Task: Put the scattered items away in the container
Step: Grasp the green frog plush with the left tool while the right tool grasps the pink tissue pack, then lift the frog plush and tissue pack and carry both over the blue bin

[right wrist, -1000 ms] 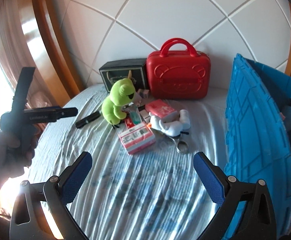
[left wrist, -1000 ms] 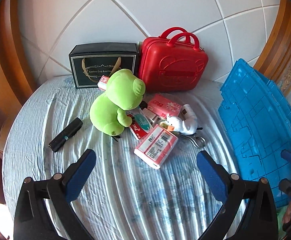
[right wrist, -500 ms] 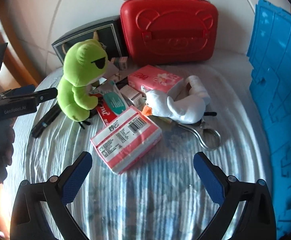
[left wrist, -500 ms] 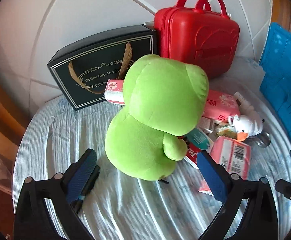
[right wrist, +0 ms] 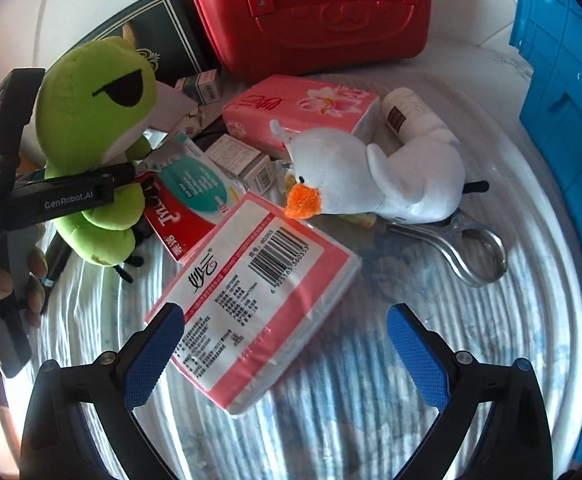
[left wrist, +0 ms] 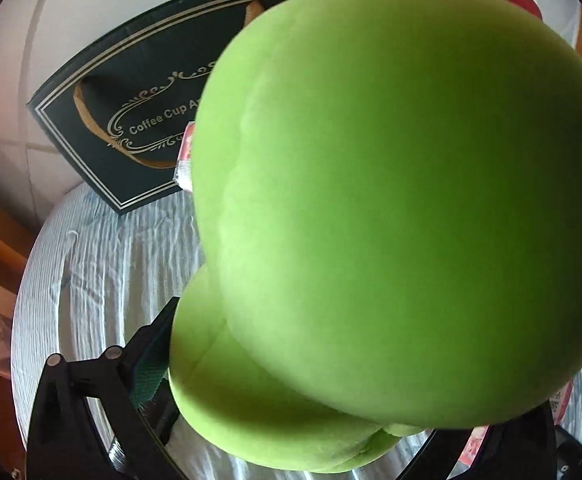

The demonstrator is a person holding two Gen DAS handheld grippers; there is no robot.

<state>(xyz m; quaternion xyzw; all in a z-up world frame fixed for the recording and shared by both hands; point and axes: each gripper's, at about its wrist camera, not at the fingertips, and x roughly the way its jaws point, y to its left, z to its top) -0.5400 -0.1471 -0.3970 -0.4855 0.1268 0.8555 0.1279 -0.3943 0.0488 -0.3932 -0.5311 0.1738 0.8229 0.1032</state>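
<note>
A green plush frog (left wrist: 371, 220) fills the left wrist view; it sits between my left gripper's fingers (left wrist: 147, 376), whose right finger is hidden behind it. In the right wrist view the frog (right wrist: 95, 120) sits upright at the left with the left gripper (right wrist: 103, 188) around its body. My right gripper (right wrist: 287, 344) is open just over the near end of a pink tissue pack (right wrist: 251, 300). A white plush duck (right wrist: 375, 176), a second pink tissue pack (right wrist: 303, 108) and small boxes (right wrist: 235, 156) lie beyond. The blue crate (right wrist: 563, 120) stands at the right.
A red suitcase (right wrist: 311, 12) and a dark gift bag (left wrist: 131, 120) stand against the back wall. A metal clip (right wrist: 463, 248) lies by the duck, a white bottle (right wrist: 407, 112) behind it. The striped cloth (right wrist: 371, 420) covers the round table.
Both grippers have moved forward. The left one has closed in around the frog, which now fills its view. The right one has come down to the near tissue pack.
</note>
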